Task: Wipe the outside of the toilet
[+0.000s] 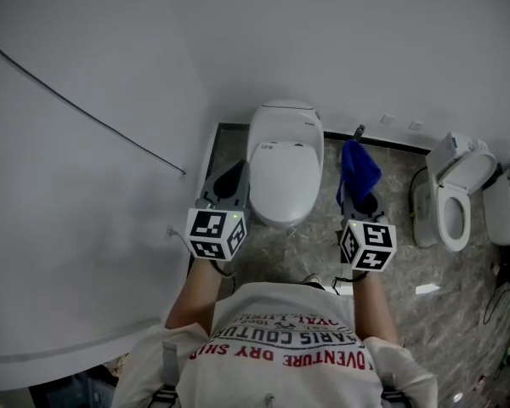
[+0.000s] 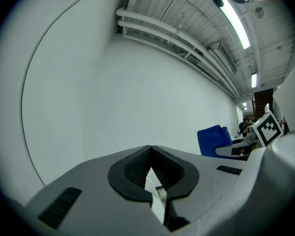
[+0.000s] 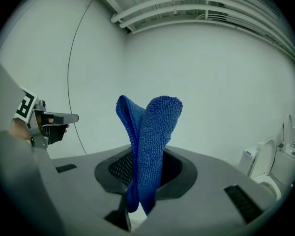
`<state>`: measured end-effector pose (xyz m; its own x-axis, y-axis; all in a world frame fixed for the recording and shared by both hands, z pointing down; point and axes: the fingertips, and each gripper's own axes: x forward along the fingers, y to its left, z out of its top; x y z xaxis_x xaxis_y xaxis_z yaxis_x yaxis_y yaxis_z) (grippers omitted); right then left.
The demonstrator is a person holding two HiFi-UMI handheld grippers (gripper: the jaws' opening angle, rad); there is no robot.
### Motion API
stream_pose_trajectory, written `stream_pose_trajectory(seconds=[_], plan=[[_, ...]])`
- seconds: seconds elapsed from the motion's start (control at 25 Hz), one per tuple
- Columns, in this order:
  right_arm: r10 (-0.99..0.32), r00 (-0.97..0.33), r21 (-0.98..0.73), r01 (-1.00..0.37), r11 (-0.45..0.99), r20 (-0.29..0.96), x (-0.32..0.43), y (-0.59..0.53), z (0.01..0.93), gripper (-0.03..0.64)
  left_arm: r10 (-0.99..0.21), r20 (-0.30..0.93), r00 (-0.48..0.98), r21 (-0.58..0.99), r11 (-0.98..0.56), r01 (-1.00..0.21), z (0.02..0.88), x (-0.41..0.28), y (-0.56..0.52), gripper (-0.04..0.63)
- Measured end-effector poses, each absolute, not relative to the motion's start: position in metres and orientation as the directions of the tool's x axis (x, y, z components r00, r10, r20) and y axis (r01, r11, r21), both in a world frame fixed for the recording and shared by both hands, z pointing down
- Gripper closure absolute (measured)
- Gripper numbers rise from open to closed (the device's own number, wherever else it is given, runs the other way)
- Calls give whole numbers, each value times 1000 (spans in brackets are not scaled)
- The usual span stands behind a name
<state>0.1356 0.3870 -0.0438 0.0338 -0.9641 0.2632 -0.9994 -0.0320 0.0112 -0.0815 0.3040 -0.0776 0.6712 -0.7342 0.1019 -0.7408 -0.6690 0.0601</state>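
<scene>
Rising to the left of and behind the closed white oval-lidded toilet [image 1: 285, 164] is a pale grey curved wall [image 1: 85, 211]. A thin dark cable [image 1: 85, 113] slants across the wall. Under and around that toilet lies a grey marbled stone floor [image 1: 391, 168].

The closed toilet is the task's thing. It stands upright with its back to the wall, in the middle of the head view. Well to its right stands a second white toilet with its lid raised [image 1: 449, 202].

Nearer than the closed toilet's front rim, a person's white printed shirt [image 1: 289, 347] fills the lower edge of the head view.

The grey left gripper [image 1: 229, 181] is held just beside the closed toilet's left flank, though whether it touches cannot be told. In the left gripper view its jaws are together, with nothing between them [image 2: 151, 154].

The grey right gripper [image 1: 359, 195] is held near the closed toilet's right side, apart from it. Its jaws are clamped on a folded blue terry cloth [image 3: 150, 146], which sticks up past the tips in two lobes. From the head view the cloth [image 1: 357, 170] is level with the closed toilet's lid and off its right edge.
</scene>
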Motion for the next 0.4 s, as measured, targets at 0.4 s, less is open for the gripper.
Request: stream_pose_trajectory(seconds=[0.4], plan=[[-965,23,-2,-1000,-24,262,146,396,-45,535,-736,94,670,56,-668,-742,-82,-72,316,589]])
